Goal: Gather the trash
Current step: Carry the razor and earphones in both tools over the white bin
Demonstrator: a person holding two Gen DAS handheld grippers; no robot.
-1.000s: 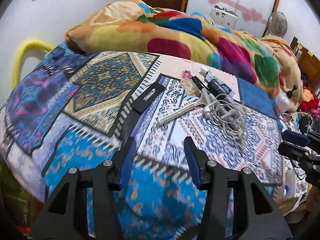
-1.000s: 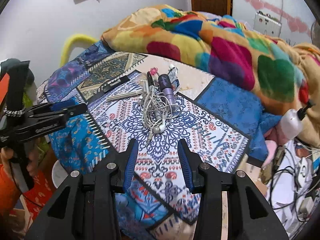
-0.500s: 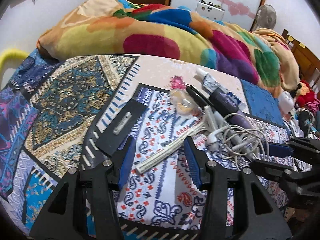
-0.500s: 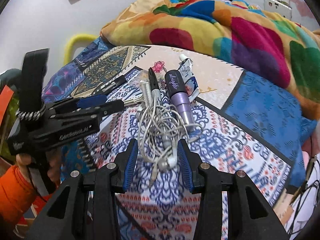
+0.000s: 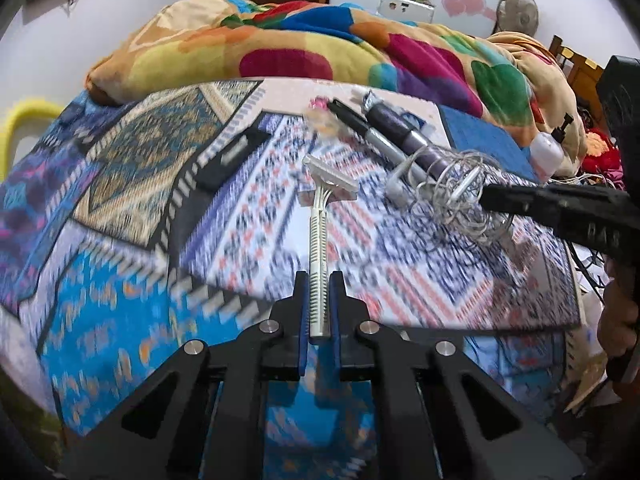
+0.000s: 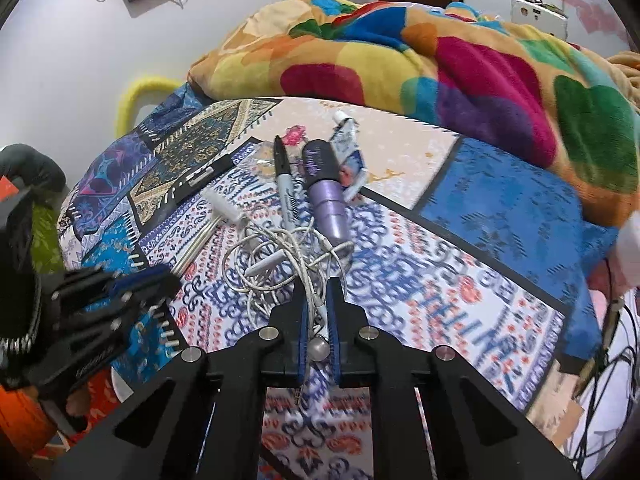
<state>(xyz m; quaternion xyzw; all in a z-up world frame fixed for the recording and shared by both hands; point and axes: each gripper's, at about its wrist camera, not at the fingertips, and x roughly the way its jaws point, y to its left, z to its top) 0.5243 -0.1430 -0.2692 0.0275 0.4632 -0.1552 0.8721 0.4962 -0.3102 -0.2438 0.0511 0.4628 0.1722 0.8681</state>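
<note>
On the patterned bedspread (image 5: 132, 264), both grippers now grasp objects; half a second ago both stood wide open above the clutter. The left gripper (image 5: 319, 280) is clenched on the handle of a white disposable razor (image 5: 319, 236), which earlier lay flat and diagonal on the cloth between the open jaws. The razor now runs straight forward from the fingers, head away from the camera. The right gripper (image 6: 318, 292) is clamped on a tangle of white earphones (image 6: 280, 258) (one earbud sits between the blue pads, close to the camera); before, the tangle lay just ahead of its open jaws.

The rest of the earphone cable spreads forward and left of the right gripper's fingertips, touching the grey marker (image 6: 285, 184) and the purple tube (image 6: 326, 196) behind it. A small toothpaste tube (image 6: 349, 156) lies just beside the purple tube.

The left wrist view shows the right gripper (image 5: 486, 196) from the side with the earphones (image 5: 460, 192) bunched at its tip, and a white pump bottle (image 5: 550, 150) at the bed's far edge. The right wrist view shows the left gripper (image 6: 172, 280) with the razor (image 6: 218, 216) extending from it, its head near a black flat strip (image 6: 196, 186). A multicoloured blanket (image 6: 400, 60) is heaped behind.
</note>
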